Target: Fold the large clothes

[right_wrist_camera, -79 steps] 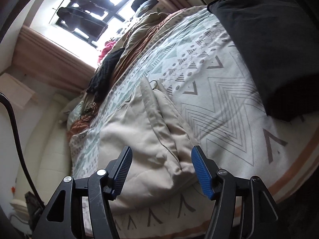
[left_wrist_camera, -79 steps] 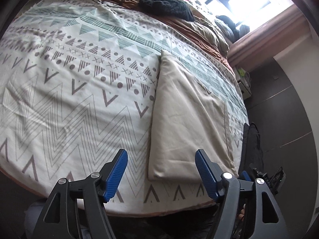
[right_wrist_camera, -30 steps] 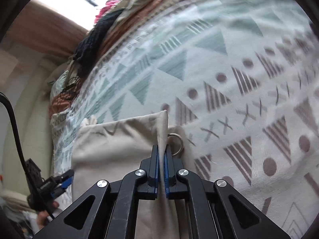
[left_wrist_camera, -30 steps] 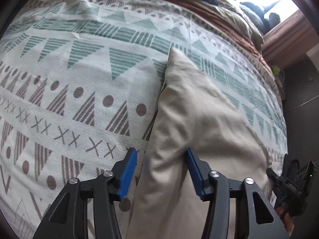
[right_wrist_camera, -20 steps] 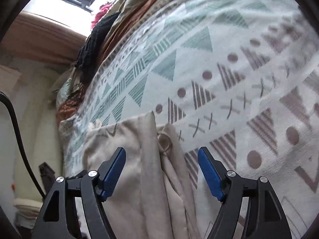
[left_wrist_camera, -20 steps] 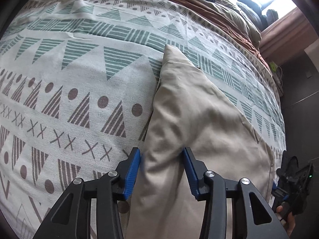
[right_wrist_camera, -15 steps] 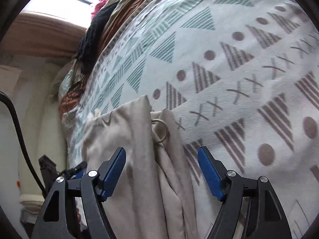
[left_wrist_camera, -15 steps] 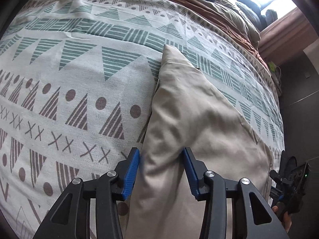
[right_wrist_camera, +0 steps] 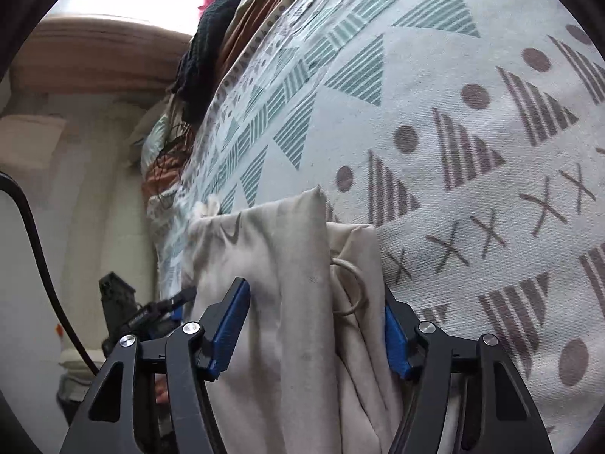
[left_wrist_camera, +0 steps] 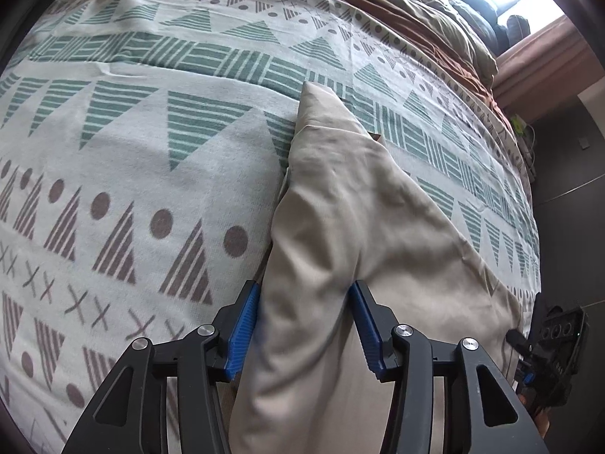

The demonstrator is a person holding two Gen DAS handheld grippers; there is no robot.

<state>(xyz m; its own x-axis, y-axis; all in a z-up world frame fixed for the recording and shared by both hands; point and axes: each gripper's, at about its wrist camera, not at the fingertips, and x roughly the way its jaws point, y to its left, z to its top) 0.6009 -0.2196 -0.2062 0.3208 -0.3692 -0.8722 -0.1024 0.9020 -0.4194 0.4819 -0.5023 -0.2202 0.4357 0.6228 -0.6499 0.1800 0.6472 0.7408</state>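
Beige trousers [left_wrist_camera: 363,249] lie part-folded on the patterned bed [left_wrist_camera: 151,174], left hand-held gripper [left_wrist_camera: 304,325] opening, right hand-held gripper [right_wrist_camera: 317,325] closing (both straddling cloth, unpinched); folds remain.

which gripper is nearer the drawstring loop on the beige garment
Right. The right gripper straddles the drawstring loop, its jaws closing. The left gripper straddles another fold of the beige garment, no loop in view.

Matt beige cloth garment [left_wrist_camera: 340,227] on woven bedspread [left_wrist_camera: 151,151].
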